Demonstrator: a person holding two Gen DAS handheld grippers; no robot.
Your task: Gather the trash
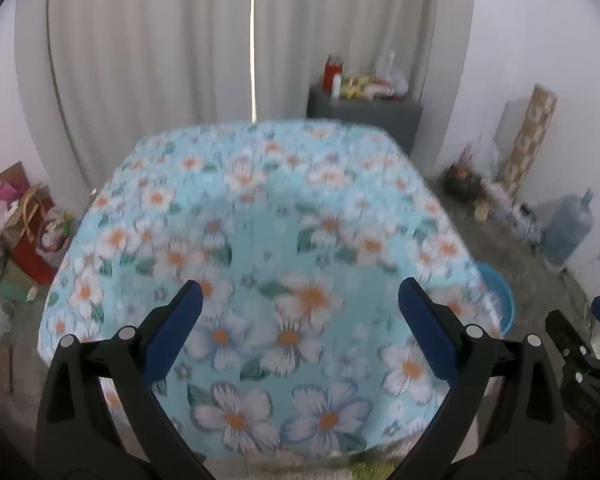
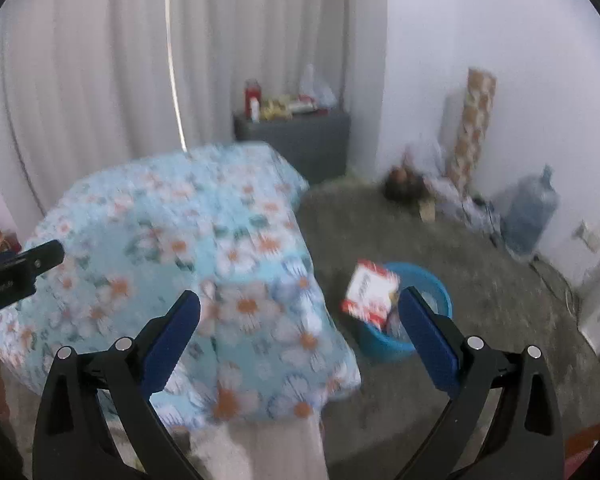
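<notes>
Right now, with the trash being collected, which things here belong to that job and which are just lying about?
Job:
- red-and-white box, at the bin's rim
- blue bin
- left gripper and right gripper, both open

Lying about:
- flowered tablecloth
- water jug
- grey cabinet

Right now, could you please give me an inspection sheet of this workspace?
Surface: table under blue floral tablecloth, nothing seen on it.
Job's things: red-and-white carton at the mouth of the round blue plastic bin; resting or in mid-air, cannot tell.
Clutter: gift bags, blue water jug, patterned roll, items on grey cabinet.
Grippers: left hand-held gripper open, empty; right hand-held gripper open, empty.
Cables: nothing seen clearly.
Surroundings: white curtains, grey carpet.
</notes>
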